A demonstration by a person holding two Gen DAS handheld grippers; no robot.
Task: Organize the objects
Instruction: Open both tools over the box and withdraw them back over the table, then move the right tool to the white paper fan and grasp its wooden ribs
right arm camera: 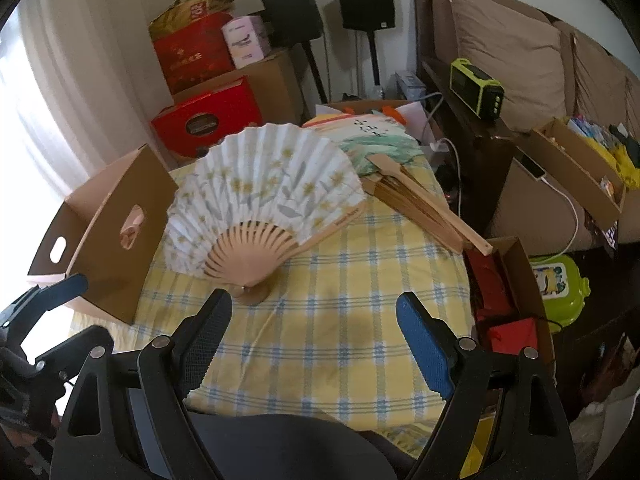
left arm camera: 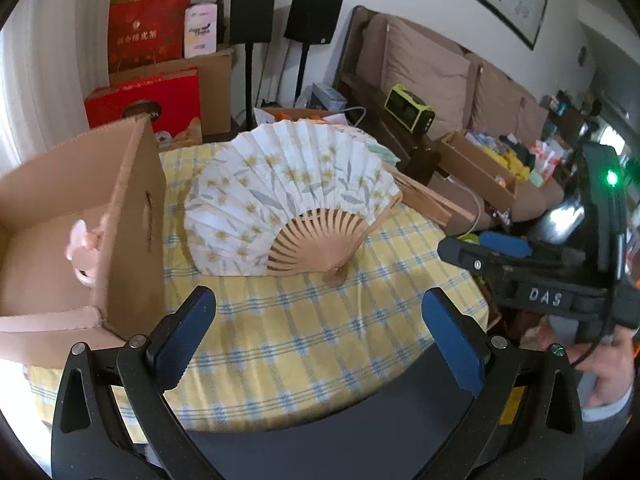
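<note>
Cluttered room with sofa (right arm camera: 520, 52) and stacked boxes. An open paper fan (left arm camera: 288, 196) lay on the checked tabletop (left arm camera: 304, 340) beside a cardboard box (left arm camera: 80, 240). Left gripper (left arm camera: 320, 320) and right gripper (right arm camera: 316, 332): jaws wide apart, holding and touching nothing.

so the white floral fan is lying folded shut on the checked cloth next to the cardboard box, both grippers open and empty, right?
Not quite: the white floral fan is spread fully open, not folded shut, as the right wrist view shows. It does lie on the checked cloth beside the cardboard box, and the left gripper and right gripper are open and empty.
</note>
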